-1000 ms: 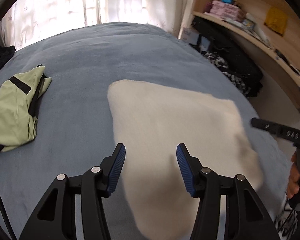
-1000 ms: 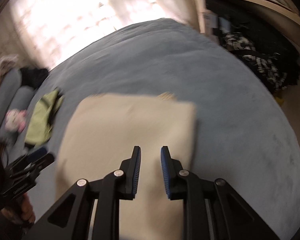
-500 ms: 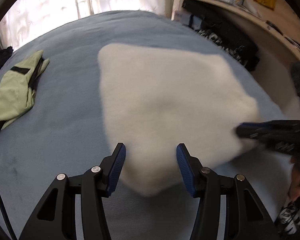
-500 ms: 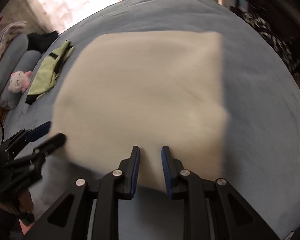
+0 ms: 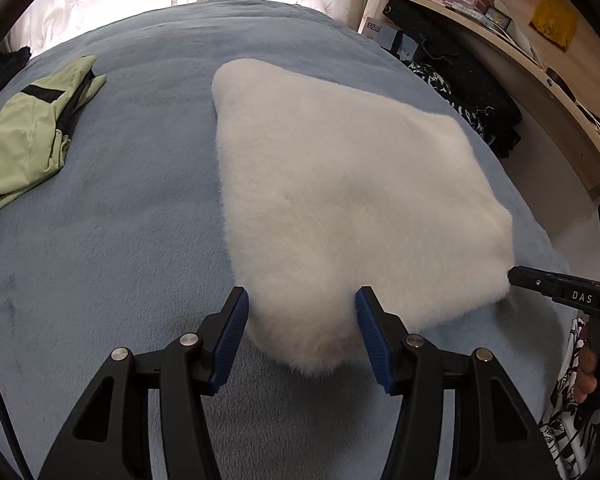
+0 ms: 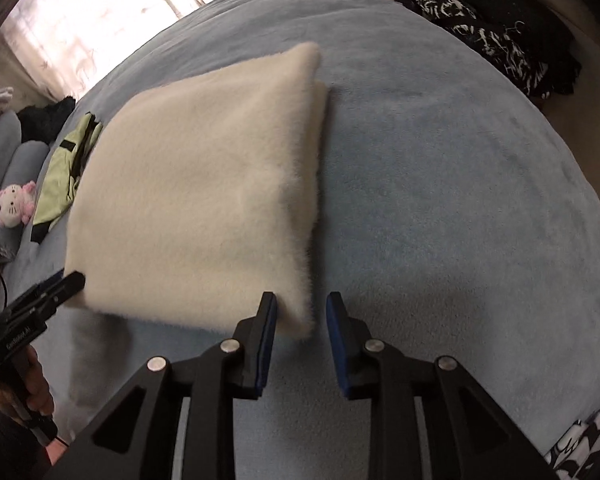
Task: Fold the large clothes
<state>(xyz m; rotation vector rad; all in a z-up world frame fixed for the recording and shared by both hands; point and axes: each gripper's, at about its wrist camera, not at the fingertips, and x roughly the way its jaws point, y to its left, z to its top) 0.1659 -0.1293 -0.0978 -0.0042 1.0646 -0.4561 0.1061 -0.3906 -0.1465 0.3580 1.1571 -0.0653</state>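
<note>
Left wrist view shows the cream fleece garment (image 5: 340, 184) lying folded on the blue bed (image 5: 100, 240), its near corner between the wide-open left claw (image 5: 302, 328). The right claw (image 6: 301, 320), moderately parted, holds nothing beside the other corner. Folding seems finished; the next move probably calls for smoothing.

Bare blanket (image 6: 440, 200) right of cream fleece (image 6: 204, 184); green jacket (image 5: 28, 136) crowds left.
</note>
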